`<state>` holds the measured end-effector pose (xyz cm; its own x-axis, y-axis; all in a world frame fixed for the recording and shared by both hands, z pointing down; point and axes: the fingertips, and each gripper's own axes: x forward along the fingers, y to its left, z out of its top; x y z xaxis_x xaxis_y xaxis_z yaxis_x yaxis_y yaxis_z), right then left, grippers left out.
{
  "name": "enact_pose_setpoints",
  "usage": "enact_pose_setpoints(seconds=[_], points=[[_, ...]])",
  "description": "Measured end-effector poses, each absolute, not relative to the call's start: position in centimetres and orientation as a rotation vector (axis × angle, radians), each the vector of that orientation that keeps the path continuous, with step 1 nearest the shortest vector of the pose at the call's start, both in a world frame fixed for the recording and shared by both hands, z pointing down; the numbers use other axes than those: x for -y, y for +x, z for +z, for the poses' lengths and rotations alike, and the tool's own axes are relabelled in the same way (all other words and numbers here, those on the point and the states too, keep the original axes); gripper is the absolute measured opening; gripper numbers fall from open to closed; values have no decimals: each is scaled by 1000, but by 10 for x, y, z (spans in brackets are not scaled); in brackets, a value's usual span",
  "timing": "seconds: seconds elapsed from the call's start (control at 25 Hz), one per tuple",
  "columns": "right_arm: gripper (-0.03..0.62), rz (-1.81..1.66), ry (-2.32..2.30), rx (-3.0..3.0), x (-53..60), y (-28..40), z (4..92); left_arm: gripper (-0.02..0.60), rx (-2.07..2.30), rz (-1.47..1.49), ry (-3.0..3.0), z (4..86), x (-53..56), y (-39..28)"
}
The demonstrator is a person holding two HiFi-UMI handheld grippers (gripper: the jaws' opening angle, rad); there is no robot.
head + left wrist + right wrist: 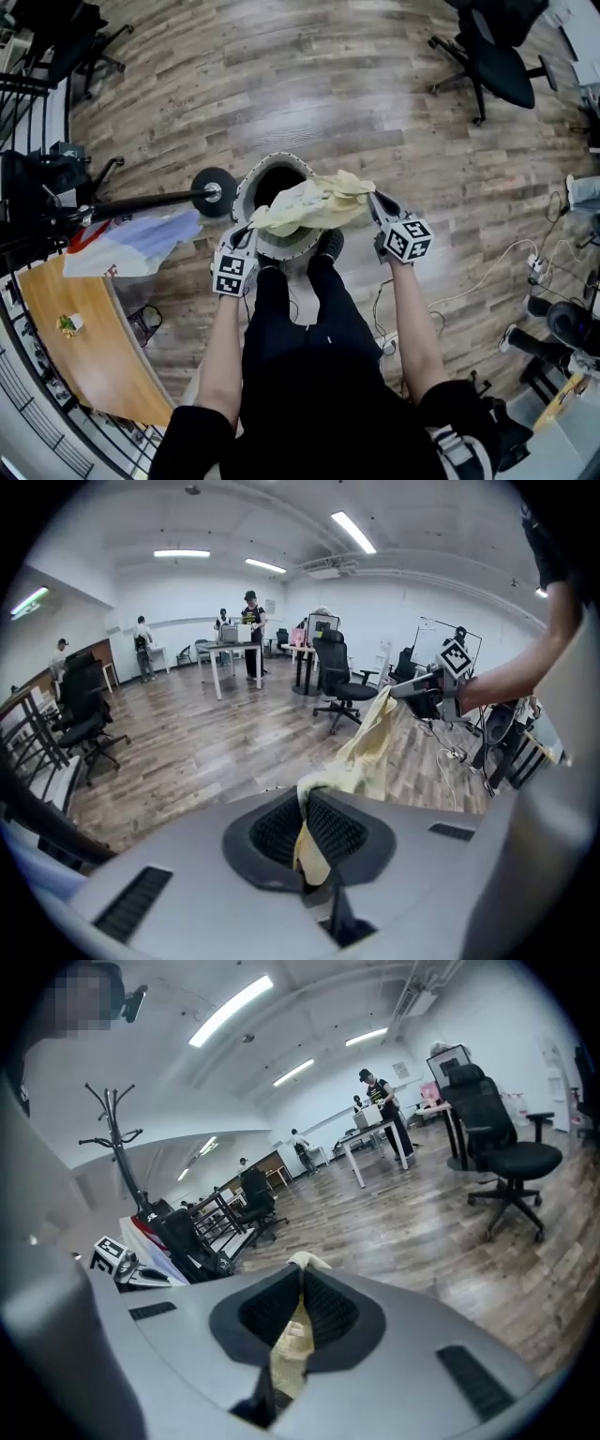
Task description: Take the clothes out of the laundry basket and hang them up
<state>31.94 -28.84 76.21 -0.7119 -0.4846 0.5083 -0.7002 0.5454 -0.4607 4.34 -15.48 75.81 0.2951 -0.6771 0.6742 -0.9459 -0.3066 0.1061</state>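
A pale yellow garment [314, 204] is stretched between my two grippers, above the round laundry basket [272, 187] on the floor. My left gripper [251, 230] is shut on the garment's left end; the cloth [361, 757] runs out of the jaws toward the other gripper [412, 688]. My right gripper [372, 199] is shut on the right end, and a fold of yellow cloth [292, 1326] shows pinched between its pads. The basket's dark inside is partly hidden by the garment.
A clothes rack with a black rail [141, 202] stands at the left, a white, blue and red garment [131, 244] hanging on it. A wooden table [75, 347] lies lower left. An office chair [492, 56] stands far right; cables [506, 262] trail on the floor. People stand at desks [246, 635].
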Motion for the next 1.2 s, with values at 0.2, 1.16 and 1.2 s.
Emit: enact_pose_setpoints(seconds=[0.2, 1.16, 1.2], points=[[25, 928, 941, 2552, 290, 302, 719, 31, 1624, 672, 2110, 689, 161, 21], [23, 617, 665, 2892, 349, 173, 548, 31, 2229, 465, 1840, 527, 76, -109], [23, 594, 655, 2899, 350, 168, 543, 31, 2244, 467, 1828, 524, 73, -112]])
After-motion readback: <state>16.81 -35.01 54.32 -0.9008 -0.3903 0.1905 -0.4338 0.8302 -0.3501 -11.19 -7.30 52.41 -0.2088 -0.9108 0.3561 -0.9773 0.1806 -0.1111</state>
